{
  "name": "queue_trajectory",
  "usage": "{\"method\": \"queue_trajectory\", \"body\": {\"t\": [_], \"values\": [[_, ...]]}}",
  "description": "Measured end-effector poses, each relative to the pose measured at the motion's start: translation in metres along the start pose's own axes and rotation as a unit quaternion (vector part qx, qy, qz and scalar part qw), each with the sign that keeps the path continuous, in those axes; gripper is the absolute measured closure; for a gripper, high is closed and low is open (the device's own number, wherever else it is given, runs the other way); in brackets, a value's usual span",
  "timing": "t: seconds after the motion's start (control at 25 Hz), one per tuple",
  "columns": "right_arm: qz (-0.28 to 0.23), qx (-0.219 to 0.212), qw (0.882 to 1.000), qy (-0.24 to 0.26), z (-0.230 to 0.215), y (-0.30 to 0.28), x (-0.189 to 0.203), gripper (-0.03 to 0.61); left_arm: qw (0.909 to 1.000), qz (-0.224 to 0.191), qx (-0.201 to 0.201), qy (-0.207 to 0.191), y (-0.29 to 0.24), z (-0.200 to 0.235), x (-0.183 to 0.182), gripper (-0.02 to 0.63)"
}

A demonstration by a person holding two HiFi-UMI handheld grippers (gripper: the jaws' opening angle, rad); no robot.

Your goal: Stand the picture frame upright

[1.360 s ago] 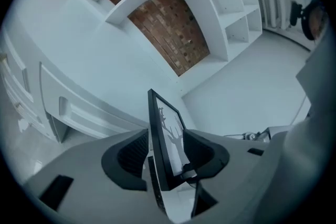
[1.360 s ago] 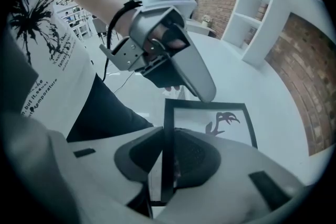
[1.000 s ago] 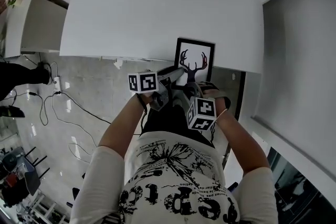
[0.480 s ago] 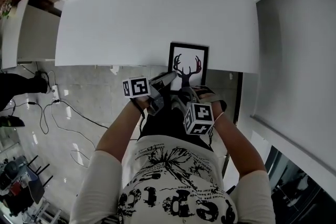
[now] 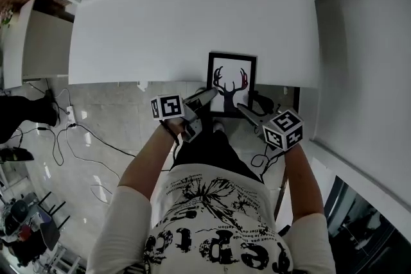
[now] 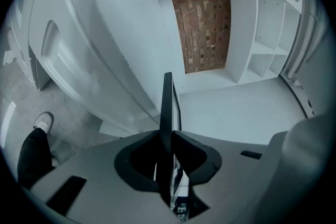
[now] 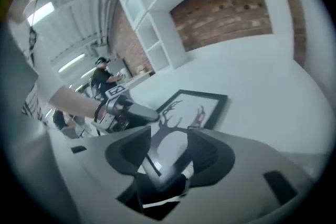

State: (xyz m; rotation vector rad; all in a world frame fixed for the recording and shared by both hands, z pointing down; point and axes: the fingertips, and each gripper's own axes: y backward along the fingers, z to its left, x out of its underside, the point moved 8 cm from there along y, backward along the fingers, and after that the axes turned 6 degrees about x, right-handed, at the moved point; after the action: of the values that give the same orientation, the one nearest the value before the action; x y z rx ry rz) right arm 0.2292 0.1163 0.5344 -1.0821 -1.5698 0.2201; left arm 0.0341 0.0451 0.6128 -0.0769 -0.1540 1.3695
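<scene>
Left gripper (image 5: 209, 94) is nearly level, fingers (image 6: 94, 176) clamped on the frame (image 5: 231, 74) at its left edge. Right gripper (image 5: 241, 108) tilts down, fingers (image 7: 220, 157) just opened around its near corner.

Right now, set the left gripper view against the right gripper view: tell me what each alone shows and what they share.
Left gripper view only: the picture frame edge-on, the left gripper just closed onto it, and a shoe. Right gripper view only: the frame's antler print, the right gripper with jaws just opened, the frame's corner loose between them, and a bystander. Both: frame, white table, brick wall.
</scene>
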Motion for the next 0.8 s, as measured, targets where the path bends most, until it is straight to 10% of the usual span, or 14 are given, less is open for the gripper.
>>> {"method": "queue_trajectory", "body": {"t": [0.32,0.8], "values": [[0.0,-0.048,0.966,-0.255,-0.06,-0.003,0.032,0.36,0.9999,0.016,0.004,-0.005,-0.002,0.003,-0.002,0.529],[0.007,-0.105,0.95,-0.293,-0.06,-0.034,0.036,0.462,0.9993,0.027,0.007,-0.023,-0.001,0.005,-0.004,0.529]]}}
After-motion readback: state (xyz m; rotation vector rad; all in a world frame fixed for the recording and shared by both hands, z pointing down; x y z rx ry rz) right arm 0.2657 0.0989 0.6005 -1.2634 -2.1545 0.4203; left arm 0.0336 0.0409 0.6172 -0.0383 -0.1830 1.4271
